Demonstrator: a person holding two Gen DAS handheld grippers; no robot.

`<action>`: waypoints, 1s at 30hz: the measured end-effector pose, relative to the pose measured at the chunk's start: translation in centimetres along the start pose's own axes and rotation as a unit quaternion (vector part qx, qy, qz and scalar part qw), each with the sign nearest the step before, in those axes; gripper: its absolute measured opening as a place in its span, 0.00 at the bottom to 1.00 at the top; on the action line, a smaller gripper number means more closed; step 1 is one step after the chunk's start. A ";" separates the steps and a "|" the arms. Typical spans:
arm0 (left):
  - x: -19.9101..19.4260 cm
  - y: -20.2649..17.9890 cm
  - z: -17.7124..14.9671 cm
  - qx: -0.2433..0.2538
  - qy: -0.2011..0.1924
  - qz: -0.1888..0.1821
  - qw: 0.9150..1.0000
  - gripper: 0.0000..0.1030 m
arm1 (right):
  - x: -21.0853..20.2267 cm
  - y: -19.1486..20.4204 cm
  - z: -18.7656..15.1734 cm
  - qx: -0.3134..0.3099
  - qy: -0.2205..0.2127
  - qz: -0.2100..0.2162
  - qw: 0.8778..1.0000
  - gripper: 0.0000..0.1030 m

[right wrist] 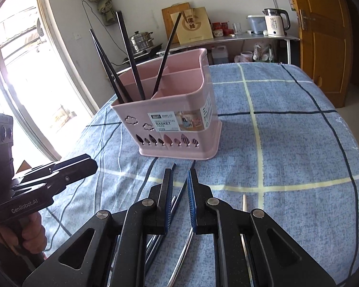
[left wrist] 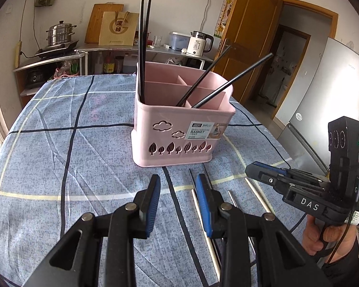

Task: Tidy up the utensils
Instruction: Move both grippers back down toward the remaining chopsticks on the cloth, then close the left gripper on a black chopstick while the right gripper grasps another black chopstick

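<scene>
A pink basket [left wrist: 179, 129] stands upright on the bench [left wrist: 59, 143], which is covered by a blue checked cloth [right wrist: 287, 131]. The basket has several compartments. 4 black chopsticks [left wrist: 144, 47] stand in it: 2 are nearly upright in the corner compartment on the left side in the left wrist view, and 2 lean to the right from the middle part.

On the cloth in front of the basket lie more utensils: pale chopsticks [left wrist: 204, 227] and thin metal chopsticks [left wrist: 232, 198], all loose and pointing roughly toward the basket.

The left gripper [left wrist: 178, 181] is above the cloth, just in front of the basket. Its jaws are partly apart and nothing is between them. The right pad is over the lying chopsticks; I cannot tell if it touches them.

The right gripper [right wrist: 180, 174] is held by a hand [left wrist: 323, 236] on the right side. Its jaws have only a narrow gap. In the right wrist view, metal chopsticks [right wrist: 177, 201] lie under this gap, but the pads do not press on them. 1 pale chopstick [right wrist: 244, 203] lies just to the right of this gripper.
</scene>
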State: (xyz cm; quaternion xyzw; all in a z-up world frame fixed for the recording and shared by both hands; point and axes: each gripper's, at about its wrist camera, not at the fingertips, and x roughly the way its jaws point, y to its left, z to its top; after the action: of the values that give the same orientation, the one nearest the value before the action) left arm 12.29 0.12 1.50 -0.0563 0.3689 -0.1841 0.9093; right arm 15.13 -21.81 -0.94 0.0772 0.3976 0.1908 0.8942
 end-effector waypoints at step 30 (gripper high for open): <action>4.5 -0.4 0.5 -0.009 0.053 -0.006 0.999 0.31 | 6.3 -0.6 0.6 0.010 0.086 -0.015 0.996 0.07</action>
State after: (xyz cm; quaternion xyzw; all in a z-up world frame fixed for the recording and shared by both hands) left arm 15.49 -1.94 -0.92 -0.0571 0.4178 -0.1889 0.8868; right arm 19.56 -19.81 -5.03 0.0637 0.4758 0.1791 0.8588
